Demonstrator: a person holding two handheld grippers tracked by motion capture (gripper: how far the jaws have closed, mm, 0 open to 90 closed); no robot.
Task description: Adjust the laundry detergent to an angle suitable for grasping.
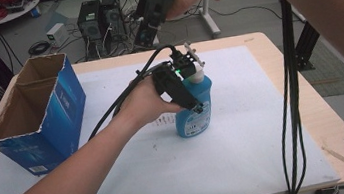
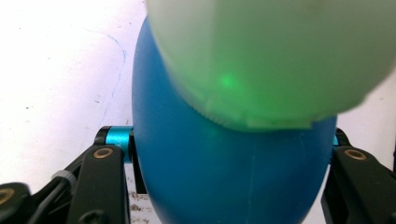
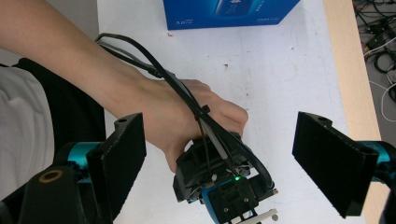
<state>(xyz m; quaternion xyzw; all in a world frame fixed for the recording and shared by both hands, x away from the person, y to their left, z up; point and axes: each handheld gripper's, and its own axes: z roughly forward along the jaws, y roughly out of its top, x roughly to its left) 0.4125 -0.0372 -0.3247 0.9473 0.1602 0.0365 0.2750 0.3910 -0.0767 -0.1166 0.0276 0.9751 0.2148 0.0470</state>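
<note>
A blue plastic bottle with a white cap [image 1: 195, 109] is stood upright near the middle of the white-covered wooden table [image 1: 250, 167], and its body is pinched from both sides by the left gripper [image 1: 190, 92] (jaws pressed against the blue wall). The right gripper [image 3: 219, 163] is held above it, spread wide and empty. A blue cardboard box with open flaps [image 1: 56, 117] is seen at the far left.
</note>
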